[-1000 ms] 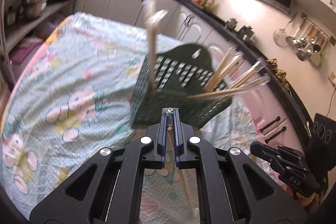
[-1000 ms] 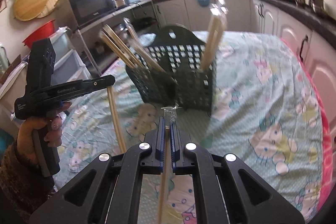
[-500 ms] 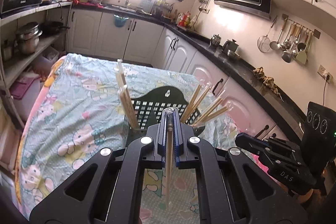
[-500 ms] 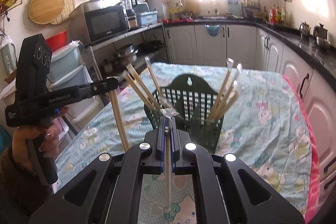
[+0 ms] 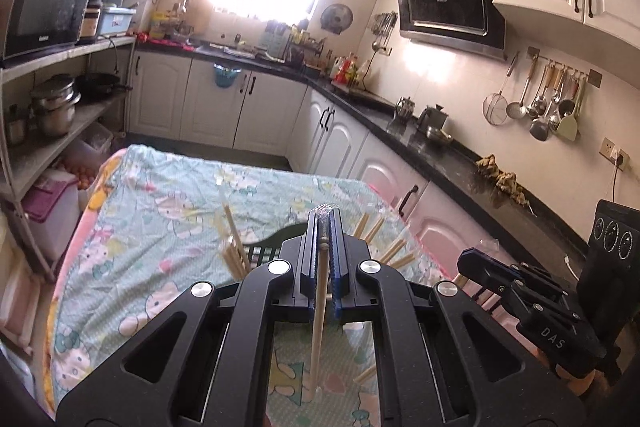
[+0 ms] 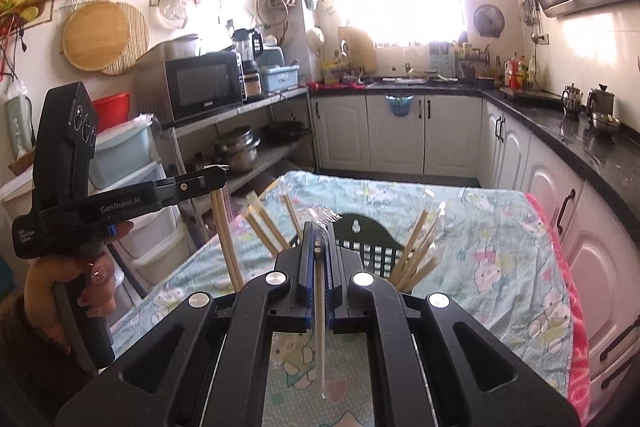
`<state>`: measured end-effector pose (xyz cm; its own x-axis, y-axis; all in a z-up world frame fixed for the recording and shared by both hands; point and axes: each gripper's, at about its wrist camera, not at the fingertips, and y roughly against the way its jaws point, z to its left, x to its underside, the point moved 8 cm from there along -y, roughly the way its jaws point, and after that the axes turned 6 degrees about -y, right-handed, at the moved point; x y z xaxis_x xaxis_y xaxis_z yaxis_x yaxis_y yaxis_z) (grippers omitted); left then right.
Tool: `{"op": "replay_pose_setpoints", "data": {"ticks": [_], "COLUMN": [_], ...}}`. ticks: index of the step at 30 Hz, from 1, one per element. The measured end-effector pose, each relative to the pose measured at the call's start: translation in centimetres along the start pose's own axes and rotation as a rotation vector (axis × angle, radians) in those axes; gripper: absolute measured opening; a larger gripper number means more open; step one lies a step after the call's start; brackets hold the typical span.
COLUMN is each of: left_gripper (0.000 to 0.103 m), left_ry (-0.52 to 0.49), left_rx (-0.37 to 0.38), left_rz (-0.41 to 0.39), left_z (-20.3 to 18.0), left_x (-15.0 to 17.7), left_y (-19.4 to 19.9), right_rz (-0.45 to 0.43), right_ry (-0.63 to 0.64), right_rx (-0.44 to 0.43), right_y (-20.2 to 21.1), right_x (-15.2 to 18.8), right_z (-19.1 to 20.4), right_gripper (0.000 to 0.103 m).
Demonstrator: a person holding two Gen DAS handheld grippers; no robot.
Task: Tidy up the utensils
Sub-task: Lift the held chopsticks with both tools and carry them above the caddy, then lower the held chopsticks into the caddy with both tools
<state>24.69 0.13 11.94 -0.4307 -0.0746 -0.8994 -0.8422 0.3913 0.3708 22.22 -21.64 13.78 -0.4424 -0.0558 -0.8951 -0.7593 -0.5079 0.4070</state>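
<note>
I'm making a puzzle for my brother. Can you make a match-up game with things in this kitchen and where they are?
Things:
1. microwave
2. ladles
3. green basket
4. kettles

Places:
A. on the black counter
B. on the flowery tablecloth
C. on the shelf
D. hanging on the wall

Pairs: 1-C, 2-D, 3-B, 4-A

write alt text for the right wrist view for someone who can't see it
The right gripper, its fingers shut on a wrapped pair of chopsticks, hangs above a dark green basket of chopsticks on a cartoon-print tablecloth. At left, the left gripper holds another pair; a sunlit kitchen lies behind.
</note>
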Motion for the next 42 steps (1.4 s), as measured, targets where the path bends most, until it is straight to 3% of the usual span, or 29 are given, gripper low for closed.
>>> {"op": "replay_pose_setpoints", "data": {"ticks": [12, 26, 33, 42], "left_gripper": [0.002, 0.003, 0.002, 0.003], "left_ry": [-0.035, -0.075, -0.033, -0.017], "left_rx": [-0.008, -0.079, -0.104, -0.088], "left_rz": [-0.090, -0.184, -0.213, -0.216], "left_z": [-1.0, -1.5, -0.5, -0.1], "left_x": [-4.9, -9.8, -10.4, -8.1], "left_y": [0.3, -1.1, -3.2, -6.2], "right_rz": [-0.100, -0.241, -0.253, -0.232], "right_ry": [0.015, 0.035, 0.027, 0.003], "right_rx": [0.013, 0.039, 0.069, 0.085], "right_y": [1.1, 1.8, 0.3, -2.4], "right_x": [-4.9, -10.6, -11.3, -9.6], "right_z": [0.0, -0.5, -1.9, -3.7], "right_gripper": [0.005, 0.005, 0.005, 0.005]}}
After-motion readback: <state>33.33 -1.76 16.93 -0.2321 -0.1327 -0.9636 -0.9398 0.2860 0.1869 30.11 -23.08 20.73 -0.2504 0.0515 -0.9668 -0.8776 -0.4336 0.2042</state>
